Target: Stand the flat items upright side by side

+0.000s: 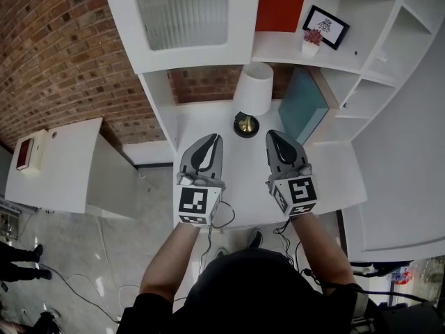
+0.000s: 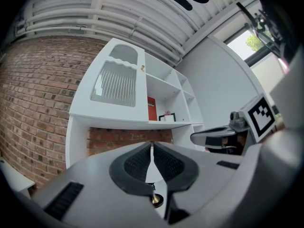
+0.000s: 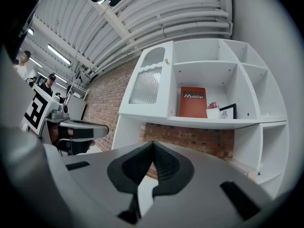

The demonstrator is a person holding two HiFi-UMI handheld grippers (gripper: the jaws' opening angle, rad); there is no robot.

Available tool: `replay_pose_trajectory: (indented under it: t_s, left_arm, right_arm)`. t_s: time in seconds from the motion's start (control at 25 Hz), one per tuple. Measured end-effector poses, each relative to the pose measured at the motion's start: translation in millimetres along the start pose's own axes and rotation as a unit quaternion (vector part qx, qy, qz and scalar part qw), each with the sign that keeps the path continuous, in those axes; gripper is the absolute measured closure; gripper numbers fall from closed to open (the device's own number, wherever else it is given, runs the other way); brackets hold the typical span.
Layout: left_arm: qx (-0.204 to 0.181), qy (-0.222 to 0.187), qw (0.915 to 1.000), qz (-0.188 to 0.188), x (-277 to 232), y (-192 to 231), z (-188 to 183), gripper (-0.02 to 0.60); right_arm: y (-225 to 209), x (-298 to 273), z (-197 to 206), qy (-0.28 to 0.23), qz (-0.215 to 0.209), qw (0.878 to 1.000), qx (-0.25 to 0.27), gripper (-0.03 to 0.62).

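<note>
Head view: a white desk (image 1: 243, 179) stands under a shelf unit against a brick wall (image 1: 49, 40), and both grippers are held over its front edge, pointing at the back.
Left gripper (image 1: 214, 138): jaws pressed together on nothing, well apart from any flat item.
Lamp (image 1: 252, 96): stands at the desk's back, between the two grippers' lines of reach, with its base just beside the teal flat item.
Right gripper (image 1: 274, 135): jaws also closed and empty, and the nearer of the two to the teal flat item.
Teal flat item (image 1: 302, 103): on the desk's right side, leaning on the divider (image 1: 325, 88) rather than standing true.
Red book (image 1: 281, 4): already upright on the upper shelf (image 1: 278, 51), left of a small plant pot (image 1: 311, 42) and a picture frame (image 1: 327, 26).
Risk, lamp: a swing of the teal item to the left would probably clip the shade or base and tip it.
Risk, grip: the jaws must open first; a thin pinch near one edge could let the item pivot and slap flat on the smooth desk.
Risk, shelf: sliding it in beside the red book could nudge the pot or frame.
Axis, teal item: broad face turned left toward the lamp; its long edge seems to run front to back along the divider.
Axis, red book: long axis vertical, cover facing out.
</note>
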State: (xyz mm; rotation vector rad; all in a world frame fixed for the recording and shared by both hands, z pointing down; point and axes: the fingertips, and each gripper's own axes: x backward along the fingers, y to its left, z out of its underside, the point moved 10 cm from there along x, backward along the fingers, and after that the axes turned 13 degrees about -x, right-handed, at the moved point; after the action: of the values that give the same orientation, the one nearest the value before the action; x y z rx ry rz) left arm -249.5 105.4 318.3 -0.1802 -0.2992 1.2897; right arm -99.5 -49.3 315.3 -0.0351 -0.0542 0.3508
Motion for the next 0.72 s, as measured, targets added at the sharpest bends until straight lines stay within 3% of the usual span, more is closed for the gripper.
replay_pose_trajectory:
  t_s: [0.72]
  left_arm:
    - [0.005,0.006,1.0000,-0.004,4.8,7.4,6.2,0.559]
  right_arm:
    - [6.9,-4.5,2.7,0.005,-0.001,1.000,-0.004,0.594]
